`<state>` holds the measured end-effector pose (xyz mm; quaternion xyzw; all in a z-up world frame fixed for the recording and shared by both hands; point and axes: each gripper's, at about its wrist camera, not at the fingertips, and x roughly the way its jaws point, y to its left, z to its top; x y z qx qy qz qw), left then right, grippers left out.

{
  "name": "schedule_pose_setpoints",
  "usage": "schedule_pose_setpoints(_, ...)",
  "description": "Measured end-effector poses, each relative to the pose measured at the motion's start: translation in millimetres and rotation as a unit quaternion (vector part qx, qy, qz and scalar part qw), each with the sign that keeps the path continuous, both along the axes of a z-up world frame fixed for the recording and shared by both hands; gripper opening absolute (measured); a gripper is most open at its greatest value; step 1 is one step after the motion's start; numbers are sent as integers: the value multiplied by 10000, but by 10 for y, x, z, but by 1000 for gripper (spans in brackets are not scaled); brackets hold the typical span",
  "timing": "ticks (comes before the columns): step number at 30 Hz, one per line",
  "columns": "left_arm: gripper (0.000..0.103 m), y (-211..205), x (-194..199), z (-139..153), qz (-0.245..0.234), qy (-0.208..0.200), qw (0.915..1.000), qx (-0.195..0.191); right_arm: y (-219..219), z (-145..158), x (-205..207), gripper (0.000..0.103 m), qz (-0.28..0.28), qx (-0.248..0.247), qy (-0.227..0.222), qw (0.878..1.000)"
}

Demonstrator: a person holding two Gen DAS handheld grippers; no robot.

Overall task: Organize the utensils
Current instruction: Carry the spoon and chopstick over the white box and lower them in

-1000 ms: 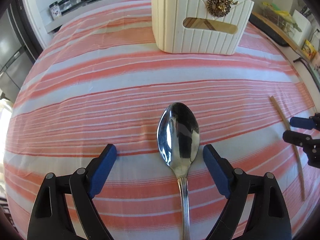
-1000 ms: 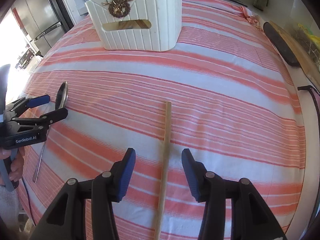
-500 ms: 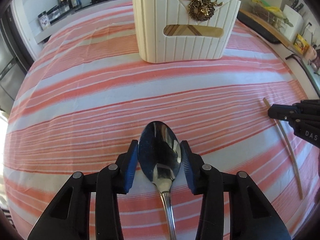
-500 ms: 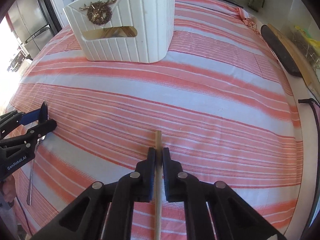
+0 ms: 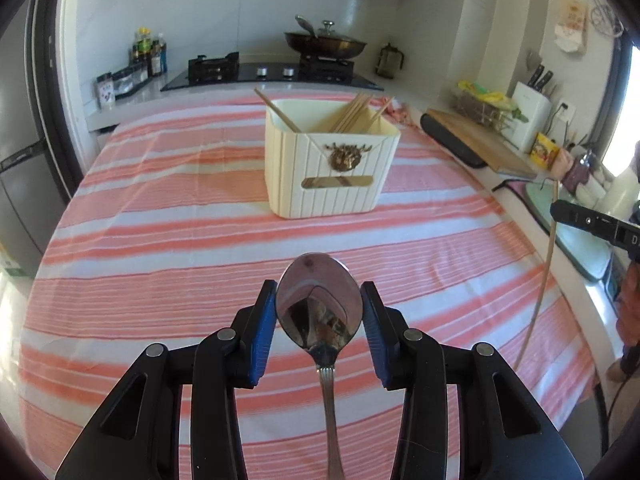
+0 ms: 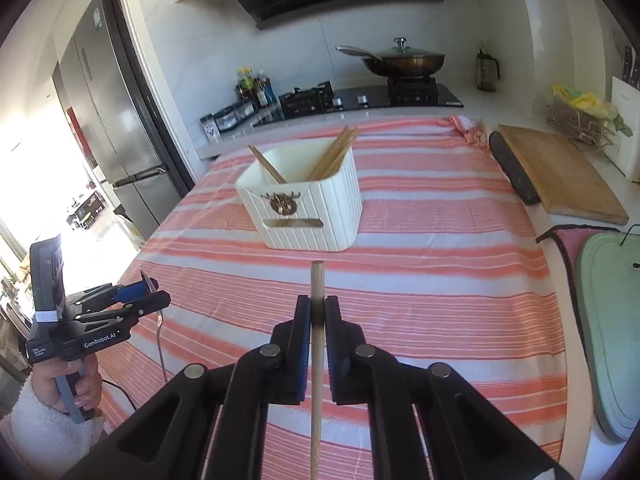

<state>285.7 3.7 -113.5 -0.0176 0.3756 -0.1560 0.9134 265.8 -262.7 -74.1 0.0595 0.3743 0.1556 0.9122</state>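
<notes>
My left gripper [image 5: 319, 312] is shut on the bowl of a shiny metal spoon [image 5: 319, 308], held up off the striped cloth with its handle running back toward the camera. My right gripper [image 6: 317, 314] is shut on a single wooden chopstick [image 6: 317, 380], also lifted clear of the cloth. Ahead of both stands a white ribbed utensil holder [image 5: 332, 168] [image 6: 308, 208] with a brass deer emblem; several chopsticks lean inside it. The left gripper [image 6: 140, 294] shows at the left of the right wrist view, the right gripper [image 5: 560, 210] with the chopstick [image 5: 544, 280] at the right edge of the left wrist view.
An orange-and-white striped cloth [image 5: 160, 240] covers the counter. A wooden cutting board [image 6: 556, 172] and a pale green board [image 6: 608, 320] lie to the right. Behind are a gas hob with a lidded pan [image 6: 400, 60], spice jars [image 5: 148, 56] and a fridge [image 6: 116, 128] at left.
Both grippers closed, the left on the spoon's bowl and the right on the chopstick, then rose off the cloth and tilted up, bringing the holder's open top and the kitchen wall into view.
</notes>
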Motion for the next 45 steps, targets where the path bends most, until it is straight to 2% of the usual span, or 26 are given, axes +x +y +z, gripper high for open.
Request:
schedule_pose_setpoints(9,42,95,-22,279,-20,-266,9994,-241,-14,416,-101,7,-44,59,-650,9979)
schedule_pose_setpoints(17,42,226,215,708,4,-472,9975,-517,59,824,323,7,-99,-72,-1193,9928)
schedule_pose_setpoints(20,42,277,400,1010,14,-631,9956,-686,108,1027,566,7,-112,-127,-1435,9895)
schedule_pose_setpoints(24,42,272,720,1465,185,-1110,9909,-742,197,1307,954,7,-143,-88,-1821,9831)
schedule_pose_setpoints(27,42,250,1038,1701,379,-1401,9859,-828,256,1450,1255,7,-221,56,-2106,9773)
schedule_pose_setpoints(30,42,201,1373,1763,613,-1593,9820,-814,310,1478,1535,7,-357,248,-2312,9719)
schedule_pose_setpoints(33,42,119,1722,1632,738,-1512,9831,-729,381,1368,1790,7,-466,398,-2399,9689)
schedule_pose_setpoints(36,42,36,2011,1374,766,-1186,9882,-603,476,1112,2078,7,-417,496,-2223,9728)
schedule_pose_setpoints(38,42,-12,2183,1166,754,-906,9919,-480,560,869,2271,7,-293,506,-1928,9795)
schedule_pose_setpoints(42,42,-49,2422,736,712,-318,9963,-357,711,296,2648,7,58,523,-924,9943)
schedule_pose_setpoints(45,43,-89,2463,503,615,-1,9978,-228,785,-106,2833,11,265,463,-117,9985)
